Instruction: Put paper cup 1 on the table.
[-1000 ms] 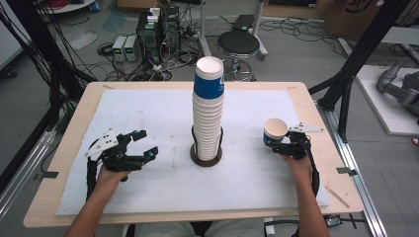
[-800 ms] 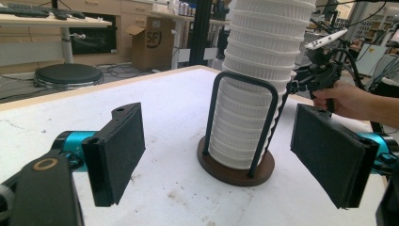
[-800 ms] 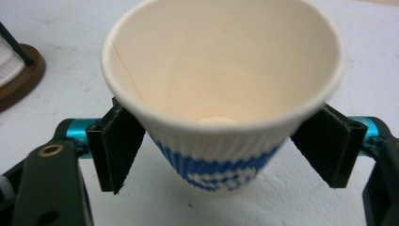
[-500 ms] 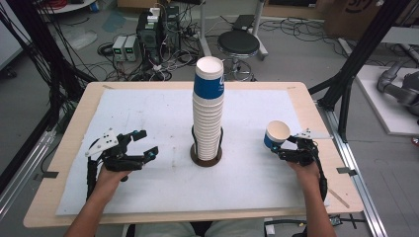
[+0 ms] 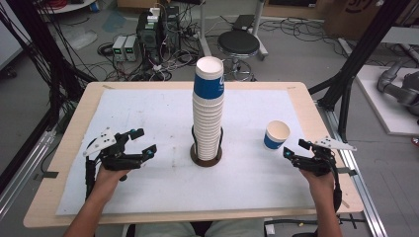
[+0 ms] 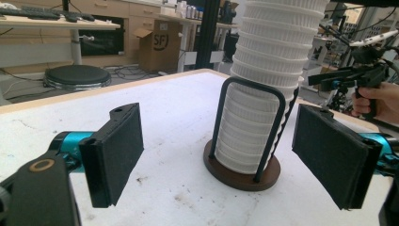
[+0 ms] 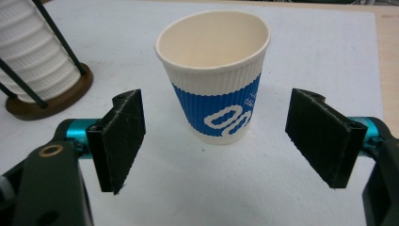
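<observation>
A tall stack of white ribbed paper cups (image 5: 207, 116), the top one banded blue, stands in a black wire holder on a brown base (image 5: 206, 159) at the table's middle. A single blue-and-white paper cup (image 5: 276, 135) stands upright right of it. My right gripper (image 5: 295, 149) is open just short of that cup; in the right gripper view the cup (image 7: 214, 80) stands beyond the pads (image 7: 123, 141), apart from them. My left gripper (image 5: 143, 141) hovers left of the stack, open; its jaws have just been opening with nothing between them. It faces the stack (image 6: 273, 61).
A white mat (image 5: 148, 108) covers the wooden table. Behind the table are a black stool (image 5: 239, 42), power boxes and cables (image 5: 148, 39) on the floor. Black frame posts (image 5: 346, 84) rise at the far right corner. The person's right hand (image 6: 379, 99) appears past the stack.
My right gripper has drawn back from the single cup, to the right and toward the person. The cup stays standing where it was. The left hand has kept its place.
</observation>
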Demonstrator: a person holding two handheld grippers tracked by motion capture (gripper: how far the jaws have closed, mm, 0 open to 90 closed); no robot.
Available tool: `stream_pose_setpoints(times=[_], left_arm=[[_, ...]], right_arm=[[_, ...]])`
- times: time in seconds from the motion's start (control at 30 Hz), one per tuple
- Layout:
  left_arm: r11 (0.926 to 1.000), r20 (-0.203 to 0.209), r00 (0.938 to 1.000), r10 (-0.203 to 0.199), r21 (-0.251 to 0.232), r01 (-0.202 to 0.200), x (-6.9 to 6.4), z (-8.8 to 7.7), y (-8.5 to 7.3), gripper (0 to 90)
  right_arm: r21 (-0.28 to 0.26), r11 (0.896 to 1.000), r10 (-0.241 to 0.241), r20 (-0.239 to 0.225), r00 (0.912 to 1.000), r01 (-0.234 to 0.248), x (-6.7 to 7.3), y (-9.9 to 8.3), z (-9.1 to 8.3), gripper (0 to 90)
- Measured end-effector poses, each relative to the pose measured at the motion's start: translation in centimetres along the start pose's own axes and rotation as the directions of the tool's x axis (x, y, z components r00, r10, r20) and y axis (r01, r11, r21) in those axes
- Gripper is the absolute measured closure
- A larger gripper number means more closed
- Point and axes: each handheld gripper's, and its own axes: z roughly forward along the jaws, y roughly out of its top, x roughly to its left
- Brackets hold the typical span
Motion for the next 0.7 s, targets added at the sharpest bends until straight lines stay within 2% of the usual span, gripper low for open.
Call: stream_pose_setpoints(times=[0.07,0.27,0.33,0.57,0.7], left_arm=[[1.0,-0.005,1.0,-0.001,0.004,0.001,0.0,0.0,0.1,16.7],[0.9997,-0.006,0.9998,0.02,0.015,-0.02,-0.3,-0.1,0.4,16.6],[0.9996,0.002,0.9998,0.02,0.018,-0.02,-0.4,-0.2,0.5,16.6],[0.9995,0.015,0.9996,0.024,0.02,-0.025,-0.7,-0.2,0.8,16.6],[0.9997,0.015,0.9996,0.022,0.01,-0.022,-0.7,-0.3,1.0,16.6]], right_arm=[[-0.022,1.0,-0.012,0.0,0.9999,0.012,0.5,0.0,-0.9,21.0],[-0.054,0.996,-0.067,-0.01,0.9977,0.066,1.9,0.7,-2.0,21.0],[-0.072,0.995,-0.077,-0.031,0.9965,0.075,2.5,1.0,-2.3,21.0],[-0.155,0.978,-0.151,-0.068,0.9862,0.139,4.9,2.6,-3.4,21.0],[-0.162,0.974,-0.177,-0.09,0.9801,0.161,5.9,3.2,-3.4,21.0]])
